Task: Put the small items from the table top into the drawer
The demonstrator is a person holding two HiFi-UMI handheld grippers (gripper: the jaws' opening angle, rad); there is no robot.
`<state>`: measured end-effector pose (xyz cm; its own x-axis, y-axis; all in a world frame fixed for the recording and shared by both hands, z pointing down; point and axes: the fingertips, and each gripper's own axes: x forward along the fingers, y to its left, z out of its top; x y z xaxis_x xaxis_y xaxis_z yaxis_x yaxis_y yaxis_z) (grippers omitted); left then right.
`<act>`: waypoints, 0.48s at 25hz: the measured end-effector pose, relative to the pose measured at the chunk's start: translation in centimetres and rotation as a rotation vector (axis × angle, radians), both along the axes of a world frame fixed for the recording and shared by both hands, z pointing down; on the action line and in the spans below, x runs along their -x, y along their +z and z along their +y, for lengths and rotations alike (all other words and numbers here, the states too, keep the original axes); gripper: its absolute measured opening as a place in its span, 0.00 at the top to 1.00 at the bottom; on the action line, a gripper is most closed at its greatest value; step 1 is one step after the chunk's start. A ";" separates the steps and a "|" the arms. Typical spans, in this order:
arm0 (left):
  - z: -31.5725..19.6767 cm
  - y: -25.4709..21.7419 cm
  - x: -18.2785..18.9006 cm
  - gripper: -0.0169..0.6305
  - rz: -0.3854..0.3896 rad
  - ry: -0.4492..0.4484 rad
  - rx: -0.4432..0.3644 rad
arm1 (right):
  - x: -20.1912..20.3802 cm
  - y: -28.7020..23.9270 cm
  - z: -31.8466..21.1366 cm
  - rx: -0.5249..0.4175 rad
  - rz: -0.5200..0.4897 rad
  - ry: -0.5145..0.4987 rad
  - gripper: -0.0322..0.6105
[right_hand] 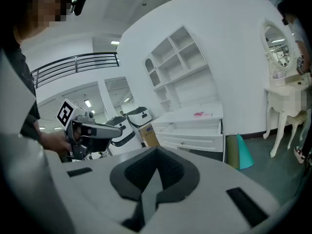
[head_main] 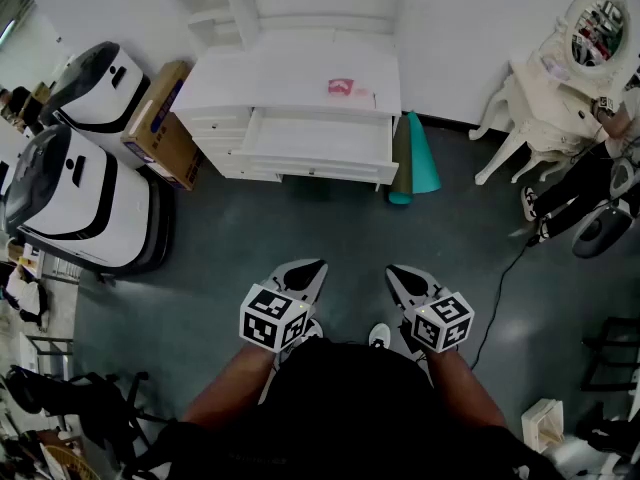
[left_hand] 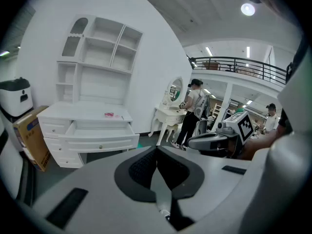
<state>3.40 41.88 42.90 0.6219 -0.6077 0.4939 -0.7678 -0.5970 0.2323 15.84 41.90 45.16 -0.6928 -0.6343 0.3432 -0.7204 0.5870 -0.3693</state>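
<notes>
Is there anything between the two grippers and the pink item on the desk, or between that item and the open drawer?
Nothing visible does. Only bare floor lies between the left gripper, the right gripper and the desk. The pink item lies on the top, just behind the open drawer.

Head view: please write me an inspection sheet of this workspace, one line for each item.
Surface: white table top, drawer unit below.
Job's things: one small pink item on the top; drawer open, nothing seen inside.
Clutter: cardboard box left of the unit, teal cone right of it.
Tongs: left tongs and right tongs both shut, holding nothing, above the floor.
Cables: one dark cable on the floor, right side.
Surroundings: white machines left; vanity mirror right.
</notes>
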 end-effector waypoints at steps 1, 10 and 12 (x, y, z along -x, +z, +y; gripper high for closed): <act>0.0 0.0 0.1 0.96 0.000 0.001 -0.001 | 0.1 0.0 0.0 0.000 0.001 0.000 0.91; -0.5 -0.2 0.0 0.96 0.003 0.005 -0.005 | 0.4 0.0 -0.3 0.000 0.000 -0.004 0.91; -0.6 -0.2 0.0 0.96 0.004 0.006 -0.003 | 0.4 0.0 -0.3 0.001 0.001 -0.003 0.91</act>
